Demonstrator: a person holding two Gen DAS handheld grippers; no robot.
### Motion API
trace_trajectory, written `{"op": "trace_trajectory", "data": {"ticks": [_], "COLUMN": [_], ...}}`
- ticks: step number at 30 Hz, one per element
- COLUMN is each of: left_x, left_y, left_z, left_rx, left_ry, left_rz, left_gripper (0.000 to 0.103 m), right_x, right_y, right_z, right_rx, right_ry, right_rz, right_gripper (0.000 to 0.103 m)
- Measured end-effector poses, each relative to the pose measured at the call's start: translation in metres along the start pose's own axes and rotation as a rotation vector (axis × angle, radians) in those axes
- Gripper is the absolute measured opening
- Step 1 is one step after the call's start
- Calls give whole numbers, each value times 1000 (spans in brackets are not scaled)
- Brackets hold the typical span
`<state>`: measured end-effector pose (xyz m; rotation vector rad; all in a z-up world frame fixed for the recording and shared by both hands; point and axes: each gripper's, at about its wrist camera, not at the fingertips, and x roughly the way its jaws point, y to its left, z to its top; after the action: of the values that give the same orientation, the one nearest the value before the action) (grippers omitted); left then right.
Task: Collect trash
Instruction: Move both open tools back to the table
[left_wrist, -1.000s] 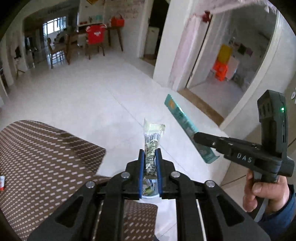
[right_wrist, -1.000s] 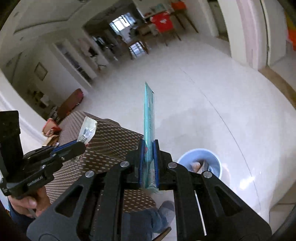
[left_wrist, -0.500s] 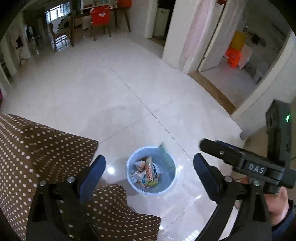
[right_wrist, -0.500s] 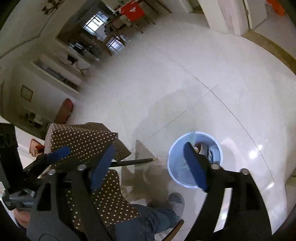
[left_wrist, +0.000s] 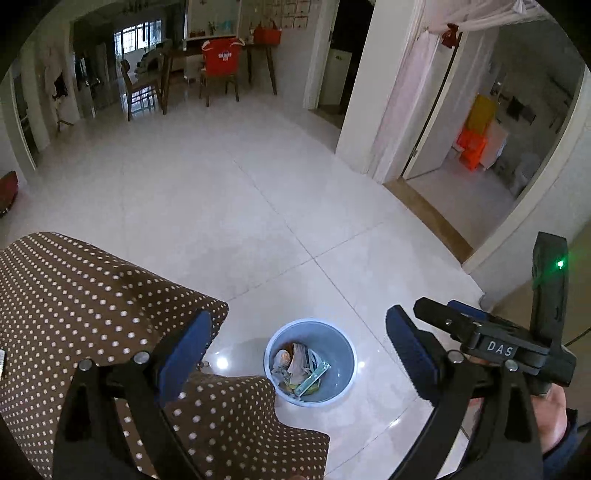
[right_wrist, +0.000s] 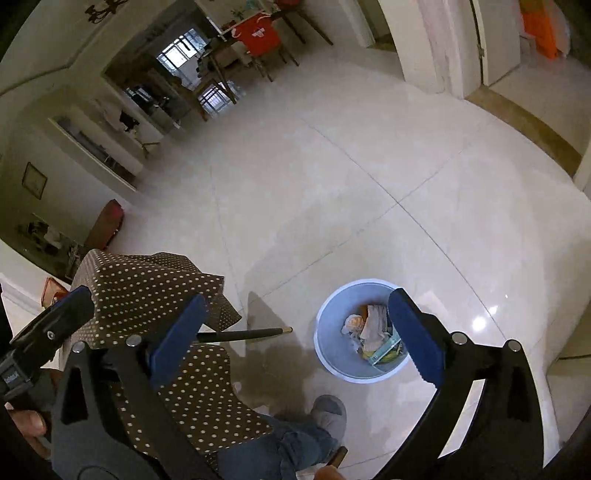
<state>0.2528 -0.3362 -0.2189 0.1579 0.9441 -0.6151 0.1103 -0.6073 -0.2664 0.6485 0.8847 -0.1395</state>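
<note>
A light blue trash bin (left_wrist: 343, 347) stands on the white tile floor and shows in the right wrist view too (right_wrist: 332, 321). It holds crumpled wrappers (left_wrist: 295, 363) and a flat teal packet (left_wrist: 313, 376), also seen in the right wrist view (right_wrist: 384, 349). My left gripper (left_wrist: 297, 350) is open and empty, held above the bin. My right gripper (right_wrist: 295, 332) is open and empty, also above the bin, and it shows at the right of the left wrist view (left_wrist: 491, 339).
A table under a brown polka-dot cloth (left_wrist: 74, 295) lies to the left, its corner beside the bin. A person's grey slipper (right_wrist: 327, 408) and jeans are near the bin. A doorway (left_wrist: 480, 147) is at the right; chairs (left_wrist: 218, 70) stand far back.
Both grippers opened and let go of their wrappers: the pale one from the left, the teal packet from the right. Both now lie in the bin. Grippers stay open above it.
</note>
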Motion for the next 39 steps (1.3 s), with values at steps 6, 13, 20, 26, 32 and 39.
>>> {"op": "trace_trajectory", "data": {"ticks": [6,13,20,26,32,39], "left_x": [-36,-84,-139,-180,-209,-230], "left_y": [16,47,90,128,175,232], "left_z": [-4,-14,-29,-49,-71,-111], "left_rx": [-11,-45,-103,-142,-188,-231], "left_ry": [-56,-130,-206,-266,-292,-302], "left_rz": [-2,18,77,140,209,298], "left_gripper": [94,94,94,94,94,94], "right_x": [-13,-29,-39,-42,-35,-22], "right_y": [36,92,158,213,261,319], "right_z": [0,-1,-9,-19,-34,-60], "right_rx": [-64,-153,-252,-339,-405,-498], "right_ry": [-22,-46,-63,-60,-41,-11], "right_rz": [13,45,98,142,178,207], "right_gripper": [97,97,97,97,97,97]}}
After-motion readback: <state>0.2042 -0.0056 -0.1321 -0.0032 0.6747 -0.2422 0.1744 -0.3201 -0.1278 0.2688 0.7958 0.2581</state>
